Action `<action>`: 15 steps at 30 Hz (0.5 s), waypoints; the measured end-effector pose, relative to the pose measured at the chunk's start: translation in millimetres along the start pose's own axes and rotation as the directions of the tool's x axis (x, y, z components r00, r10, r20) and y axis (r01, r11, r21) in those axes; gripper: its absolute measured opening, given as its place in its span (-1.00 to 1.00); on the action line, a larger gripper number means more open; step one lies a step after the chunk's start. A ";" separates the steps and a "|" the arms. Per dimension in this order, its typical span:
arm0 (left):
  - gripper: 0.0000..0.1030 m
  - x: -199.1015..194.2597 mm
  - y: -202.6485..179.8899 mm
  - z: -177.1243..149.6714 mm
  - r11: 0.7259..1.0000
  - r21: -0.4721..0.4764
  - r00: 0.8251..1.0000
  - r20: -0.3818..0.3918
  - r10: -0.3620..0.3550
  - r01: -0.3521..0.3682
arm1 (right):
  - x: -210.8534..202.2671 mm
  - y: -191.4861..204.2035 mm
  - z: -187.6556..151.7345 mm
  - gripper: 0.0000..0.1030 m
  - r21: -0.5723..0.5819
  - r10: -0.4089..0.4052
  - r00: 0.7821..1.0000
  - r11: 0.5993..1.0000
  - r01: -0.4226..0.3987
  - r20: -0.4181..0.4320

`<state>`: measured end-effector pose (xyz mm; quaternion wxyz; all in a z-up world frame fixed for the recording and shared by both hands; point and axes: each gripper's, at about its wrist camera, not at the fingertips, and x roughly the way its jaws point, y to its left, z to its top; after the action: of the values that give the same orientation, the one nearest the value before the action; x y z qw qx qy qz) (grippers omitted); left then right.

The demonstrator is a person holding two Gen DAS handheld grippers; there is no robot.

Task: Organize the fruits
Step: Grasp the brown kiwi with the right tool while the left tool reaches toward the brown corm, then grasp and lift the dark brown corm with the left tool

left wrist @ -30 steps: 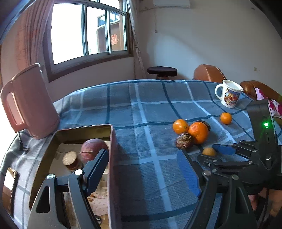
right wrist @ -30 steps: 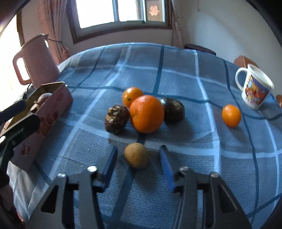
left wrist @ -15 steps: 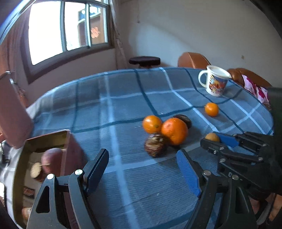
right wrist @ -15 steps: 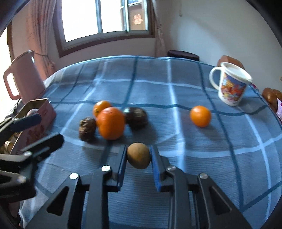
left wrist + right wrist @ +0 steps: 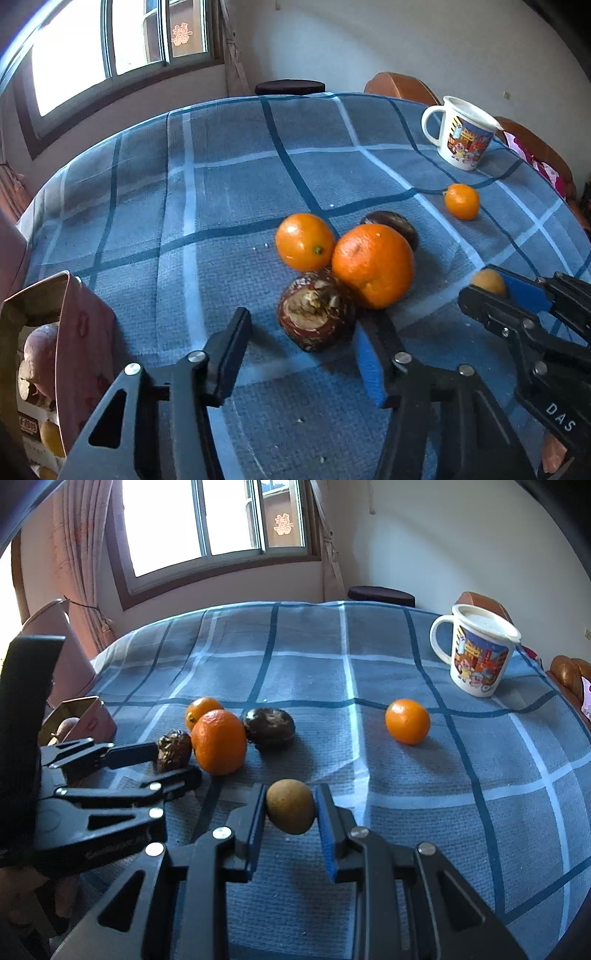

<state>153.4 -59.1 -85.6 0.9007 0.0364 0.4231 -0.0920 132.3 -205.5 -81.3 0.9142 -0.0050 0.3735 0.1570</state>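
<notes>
A wrinkled brown fruit point(image 5: 317, 317) lies on the blue checked cloth, touching a large orange point(image 5: 373, 266). My left gripper point(image 5: 306, 325) straddles it with jaws closing; a gap still shows beside the left pad. In the right wrist view the left gripper point(image 5: 173, 762) brackets the same brown fruit point(image 5: 173, 749). My right gripper point(image 5: 290, 801) is shut on a small tan-green fruit point(image 5: 290, 812). From the left wrist view the right gripper point(image 5: 487, 288) appears at the right. A small orange point(image 5: 304, 242) and a dark round fruit point(image 5: 391, 223) sit behind.
An open pink box point(image 5: 74, 332) at the near left holds a reddish fruit point(image 5: 40, 354) and others. A lone small orange point(image 5: 407, 720) lies towards a printed mug point(image 5: 480, 657) at the far right. A pink kettle point(image 5: 62, 653) stands at the far left. Chairs ring the table's back edge.
My left gripper swung right from over the box to the fruit cluster and its jaws narrowed around the brown fruit. The right gripper closed on the small tan-green fruit.
</notes>
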 end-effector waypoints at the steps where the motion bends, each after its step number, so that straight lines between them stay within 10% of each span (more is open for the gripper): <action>1: 0.05 0.5 1.1 0.8 1.000 -0.006 1.000 0.001 -0.007 0.007 | 0.3 0.2 -0.2 -0.42 -0.002 0.001 1.000 1.000 -0.001 -0.001; 15: -0.26 -9.3 1.9 -1.9 0.997 -0.014 0.997 0.037 -0.072 0.072 | -3.7 5.2 -0.5 -0.42 -0.020 0.000 1.000 1.000 0.000 0.019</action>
<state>146.5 -55.7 -79.6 0.9045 0.0124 0.4085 -0.1218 128.0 -201.7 -78.6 0.9177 -0.0125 0.3632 0.1607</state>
